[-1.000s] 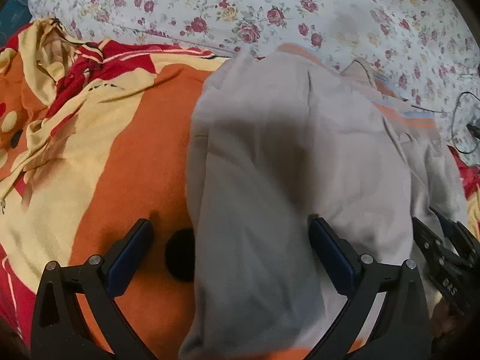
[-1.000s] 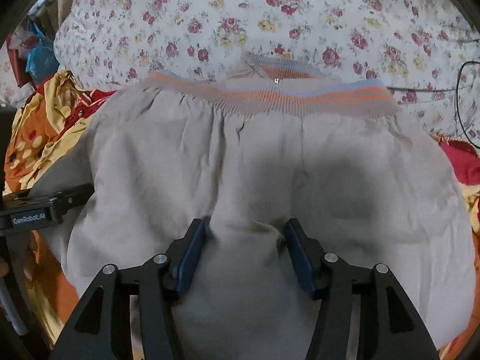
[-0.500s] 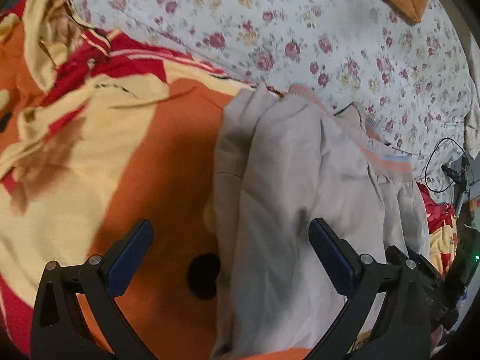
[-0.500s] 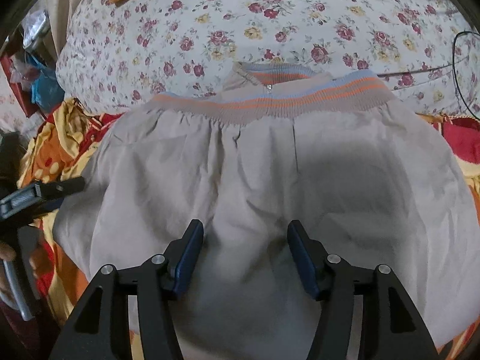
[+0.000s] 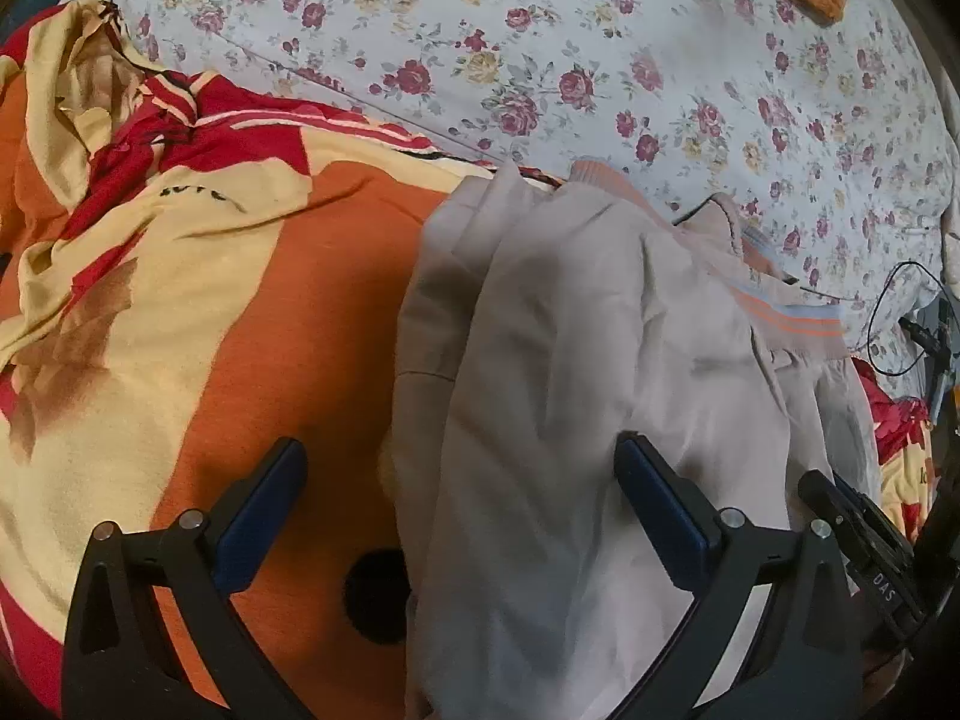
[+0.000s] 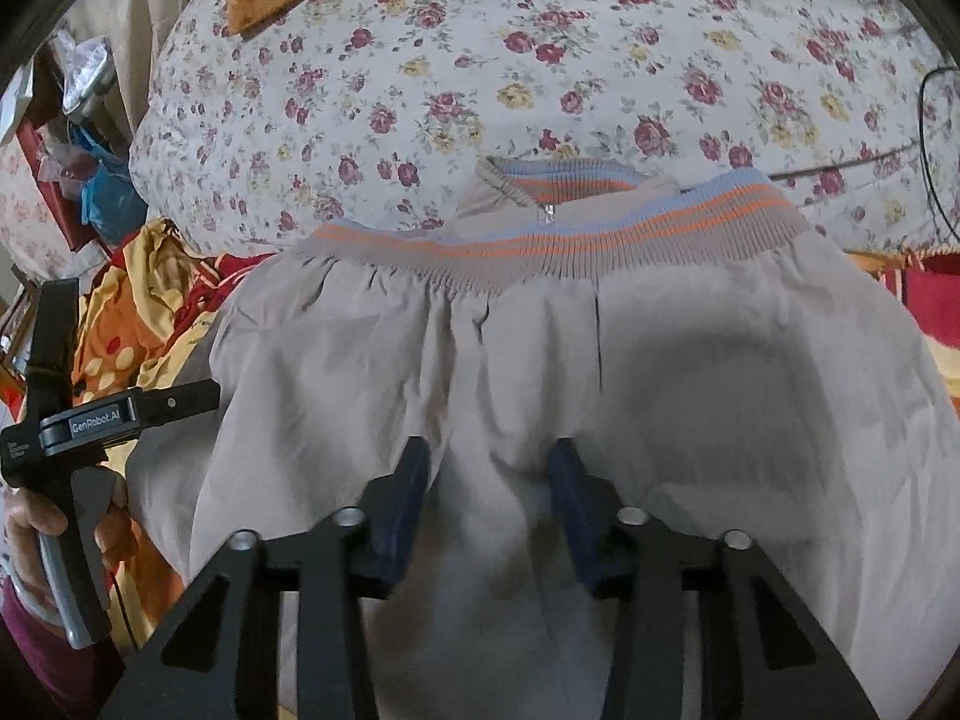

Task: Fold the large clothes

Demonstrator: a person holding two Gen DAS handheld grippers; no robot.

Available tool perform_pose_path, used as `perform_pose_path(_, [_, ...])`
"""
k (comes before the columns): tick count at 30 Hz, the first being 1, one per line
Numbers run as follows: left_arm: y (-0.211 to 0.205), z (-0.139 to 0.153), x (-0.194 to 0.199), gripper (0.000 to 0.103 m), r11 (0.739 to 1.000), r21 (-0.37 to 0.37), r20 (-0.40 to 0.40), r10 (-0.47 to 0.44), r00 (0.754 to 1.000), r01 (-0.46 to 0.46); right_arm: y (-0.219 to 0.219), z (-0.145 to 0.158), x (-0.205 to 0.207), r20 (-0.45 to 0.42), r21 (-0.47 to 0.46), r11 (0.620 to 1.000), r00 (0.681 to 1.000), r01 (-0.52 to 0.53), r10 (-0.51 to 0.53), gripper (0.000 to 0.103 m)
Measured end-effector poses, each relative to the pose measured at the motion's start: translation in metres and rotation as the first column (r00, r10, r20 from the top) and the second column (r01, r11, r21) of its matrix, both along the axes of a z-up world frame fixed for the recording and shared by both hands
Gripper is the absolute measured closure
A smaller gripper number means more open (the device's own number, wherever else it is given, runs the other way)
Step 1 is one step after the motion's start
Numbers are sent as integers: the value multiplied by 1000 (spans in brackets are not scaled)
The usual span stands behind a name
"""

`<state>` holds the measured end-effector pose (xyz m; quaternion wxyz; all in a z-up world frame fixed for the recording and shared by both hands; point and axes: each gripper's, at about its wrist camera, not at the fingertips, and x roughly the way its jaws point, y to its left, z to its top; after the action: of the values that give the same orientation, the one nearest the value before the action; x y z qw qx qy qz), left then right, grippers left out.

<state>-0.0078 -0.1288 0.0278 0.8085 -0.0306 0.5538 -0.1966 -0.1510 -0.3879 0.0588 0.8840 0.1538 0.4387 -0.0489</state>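
Observation:
A large beige garment [image 6: 600, 372] with a ribbed band striped orange and blue [image 6: 558, 240] lies folded on the bed; it also shows in the left wrist view [image 5: 600, 360]. My left gripper [image 5: 462, 498] is wide open above the garment's left edge, holding nothing. My right gripper [image 6: 486, 498] hovers over the garment's near middle with its jaws partly apart and cloth bulging between them. The left gripper also shows at the left of the right wrist view [image 6: 180, 399].
The garment rests on an orange, yellow and red blanket [image 5: 210, 300]. A white floral quilt [image 5: 600, 60] lies beyond it. A black cable [image 5: 888, 312] runs at the far right. Clutter and bags [image 6: 90, 180] stand at the bed's left.
The left gripper has pulled back and up from the garment, staying open. The right gripper's jaws have narrowed over the cloth, and its view has drawn back a little.

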Motion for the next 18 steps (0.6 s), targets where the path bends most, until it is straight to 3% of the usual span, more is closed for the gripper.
perform_pose_path(3, [-2,1,0,5,1000,-2,-6,-10,1000,10,-2,0,4,-10,12,1000,1000,1,-1,62])
perform_pose_path(6, [-9,-1,-1,25,999,-17,-25,-52,998,52,-4,3,9,-13,17,1000,1000,-1,1,61])
perform_pose_path(8, [-15,0,-2,46,996,-39,-30,-86,996,85,-6,7,15,-10,6,1000,1000,-3,3,60])
perform_pose_path(11, [-22,3,-6,61,992,-43,-12,-120,993,120,-9,6,26,-22,13,1000,1000,-6,7,59])
perform_pose_path(18, [-20,4,-7,59,993,-30,-12,-119,993,118,-12,0,40,-51,32,999,999,6,-4,59])
